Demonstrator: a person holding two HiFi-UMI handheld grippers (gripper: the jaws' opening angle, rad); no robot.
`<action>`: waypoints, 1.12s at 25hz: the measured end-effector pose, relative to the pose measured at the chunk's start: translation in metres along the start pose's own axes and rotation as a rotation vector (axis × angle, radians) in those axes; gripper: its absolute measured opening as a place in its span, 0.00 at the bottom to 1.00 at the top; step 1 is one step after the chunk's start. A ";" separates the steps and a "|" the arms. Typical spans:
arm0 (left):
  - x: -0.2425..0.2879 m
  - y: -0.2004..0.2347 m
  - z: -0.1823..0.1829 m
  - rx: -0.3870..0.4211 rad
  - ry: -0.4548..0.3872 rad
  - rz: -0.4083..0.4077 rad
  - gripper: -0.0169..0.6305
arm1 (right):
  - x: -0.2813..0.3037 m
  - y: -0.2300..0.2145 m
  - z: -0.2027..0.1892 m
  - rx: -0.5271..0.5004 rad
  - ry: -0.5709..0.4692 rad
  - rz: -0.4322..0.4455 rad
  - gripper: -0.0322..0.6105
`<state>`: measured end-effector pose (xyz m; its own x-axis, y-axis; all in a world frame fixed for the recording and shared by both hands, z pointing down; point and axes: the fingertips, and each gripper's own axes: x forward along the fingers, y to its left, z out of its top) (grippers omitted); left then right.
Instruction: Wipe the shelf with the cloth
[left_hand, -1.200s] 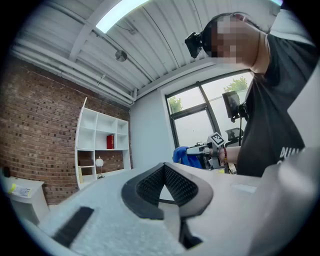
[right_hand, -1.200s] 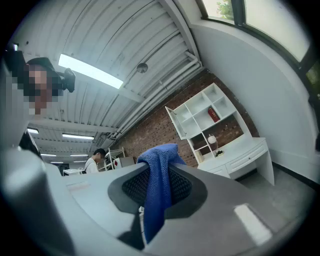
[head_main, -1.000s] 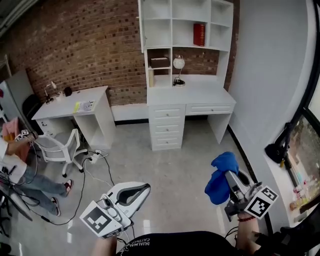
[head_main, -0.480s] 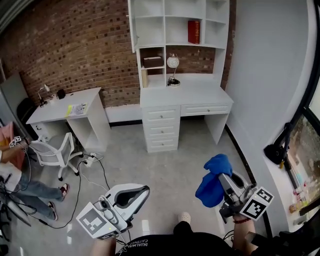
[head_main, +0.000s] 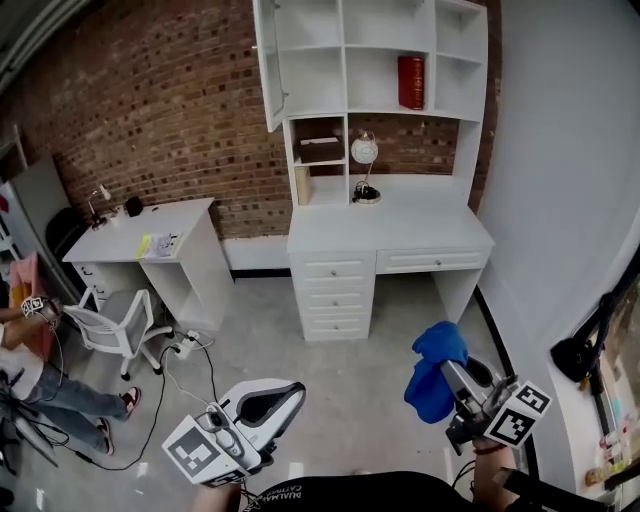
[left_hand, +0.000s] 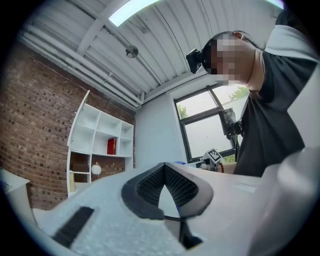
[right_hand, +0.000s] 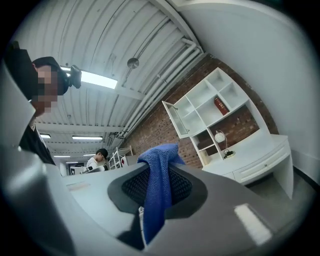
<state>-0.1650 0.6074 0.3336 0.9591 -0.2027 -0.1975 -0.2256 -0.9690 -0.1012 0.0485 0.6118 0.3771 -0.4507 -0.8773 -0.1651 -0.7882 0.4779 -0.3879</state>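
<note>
The white shelf unit (head_main: 370, 60) stands on a white desk against the brick wall, far ahead of both grippers. It also shows in the right gripper view as the shelf unit (right_hand: 210, 107) and in the left gripper view as the shelf unit (left_hand: 100, 135). A blue cloth (head_main: 435, 365) hangs bunched from my right gripper (head_main: 450, 372), low at the right. The right gripper (right_hand: 159, 187) is shut on the cloth (right_hand: 157, 200), which drapes over its dark pads. My left gripper (head_main: 285, 392) sits low at the left, and this left gripper (left_hand: 164, 172) is shut with nothing in it.
On the shelves are a red book (head_main: 410, 82) and a round lamp (head_main: 363, 152). A drawer desk (head_main: 390, 225) sits beneath them. At the left are a smaller desk (head_main: 140, 225), a white chair (head_main: 105, 320), a seated person (head_main: 30, 370) and floor cables (head_main: 190, 340). A grey wall (head_main: 560, 200) runs along the right.
The shelf and desk have shifted right and look slightly larger in the head view. Both grippers stay low in the frame, the cloth still held in the right one.
</note>
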 end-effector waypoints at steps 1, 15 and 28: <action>0.012 0.010 -0.001 -0.009 -0.008 0.012 0.02 | 0.009 -0.014 0.004 0.006 0.011 0.010 0.15; 0.100 0.110 -0.035 -0.087 -0.059 0.161 0.02 | 0.095 -0.132 0.033 0.043 0.005 0.120 0.15; 0.155 0.225 -0.057 -0.096 -0.053 0.067 0.02 | 0.191 -0.197 0.038 0.043 0.024 0.086 0.15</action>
<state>-0.0574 0.3496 0.3360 0.9314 -0.2621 -0.2525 -0.2691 -0.9631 0.0071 0.1335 0.3486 0.3874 -0.5264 -0.8315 -0.1779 -0.7275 0.5487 -0.4120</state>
